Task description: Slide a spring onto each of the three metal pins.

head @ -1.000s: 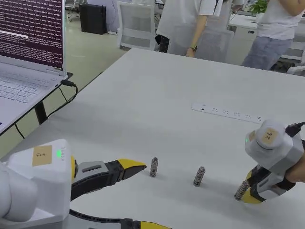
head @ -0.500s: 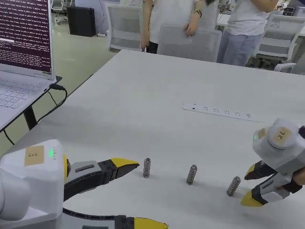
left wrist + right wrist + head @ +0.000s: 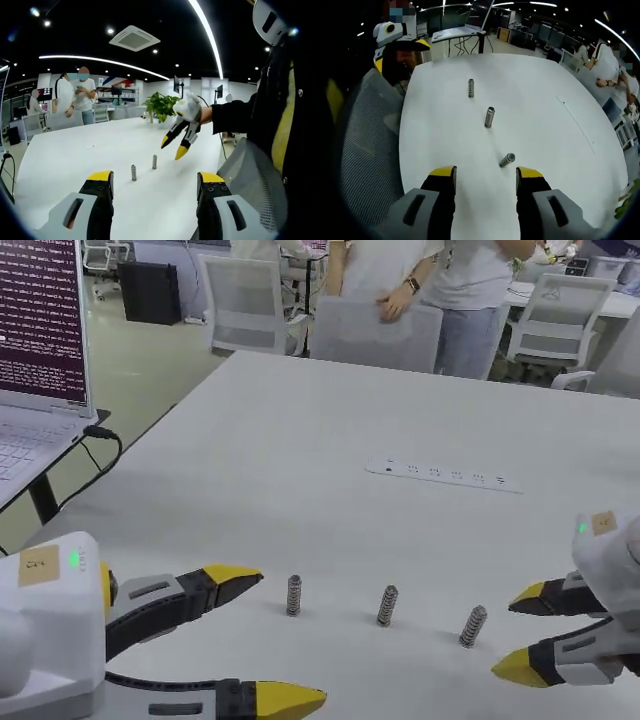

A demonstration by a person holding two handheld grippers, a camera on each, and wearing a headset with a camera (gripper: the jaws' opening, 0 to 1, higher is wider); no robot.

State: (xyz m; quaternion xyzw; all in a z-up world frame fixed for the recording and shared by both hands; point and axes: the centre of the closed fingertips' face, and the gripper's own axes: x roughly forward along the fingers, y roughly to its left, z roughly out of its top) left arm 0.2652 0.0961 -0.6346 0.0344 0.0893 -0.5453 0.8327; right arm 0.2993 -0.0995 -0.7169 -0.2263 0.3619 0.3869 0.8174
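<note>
Across the white table (image 3: pixel 330 440), the right gripper (image 3: pixel 512 635) is being drawn back toward 4 o'clock, jaws spread, off the rightmost spring (image 3: pixel 473 626). The left gripper (image 3: pixel 285 638) is being held at 7 o'clock, jaws apart. The middle spring (image 3: pixel 387 606) and leftmost spring (image 3: pixel 293 595) are being left standing near 6 o'clock.

White table (image 3: pixel 330 430), matt and wide. Left of the table: open laptop (image 3: pixel 30 350) on a side stand, with a cable (image 3: pixel 100 432) hanging from it and pale green floor (image 3: pixel 150 370) below. On the table's far half: white power strip (image 3: pixel 443 476). Beyond the table's far edge: grey chairs (image 3: pixel 245 305), standing people (image 3: pixel 470 330). Above the table: dark ceiling, long strip light (image 3: pixel 210 35), square air vent (image 3: pixel 134 38). Potted plant (image 3: pixel 161 106) past the table's end.
</note>
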